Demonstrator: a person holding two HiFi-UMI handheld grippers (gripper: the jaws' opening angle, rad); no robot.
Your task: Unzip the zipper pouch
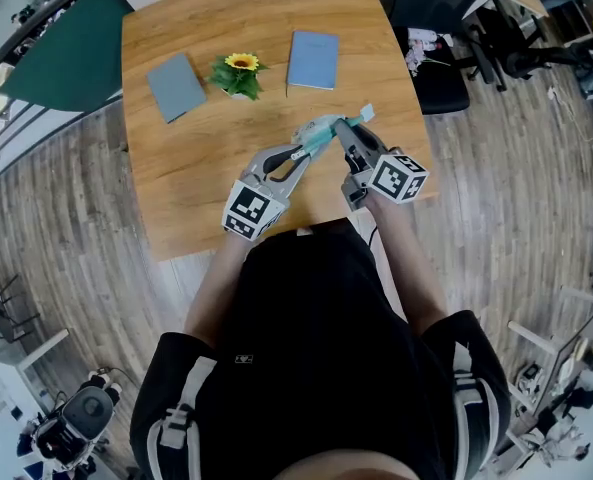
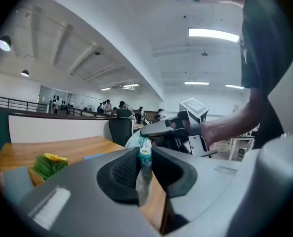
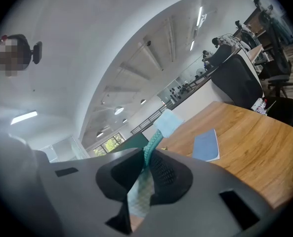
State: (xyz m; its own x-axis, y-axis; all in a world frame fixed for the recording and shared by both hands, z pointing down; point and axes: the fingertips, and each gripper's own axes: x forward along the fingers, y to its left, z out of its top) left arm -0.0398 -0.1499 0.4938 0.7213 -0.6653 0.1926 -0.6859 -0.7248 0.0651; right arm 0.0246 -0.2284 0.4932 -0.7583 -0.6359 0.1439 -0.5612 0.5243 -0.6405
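Two grippers in our hands clamp the zipper pouch (image 1: pixel 319 129) over the near side of the table (image 1: pixel 196 183). The left gripper (image 1: pixel 304 152) has its fingers closed on one end, and the right gripper (image 1: pixel 343 130) pinches the teal zipper edge. Beyond lie a grey notebook (image 1: pixel 176 86), a sunflower (image 1: pixel 240 72) and a blue notebook (image 1: pixel 312 59).

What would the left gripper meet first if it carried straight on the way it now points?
Beyond the pouch it pinches, probably the right gripper, which sits straight ahead on the same pouch, though depth is unclear.
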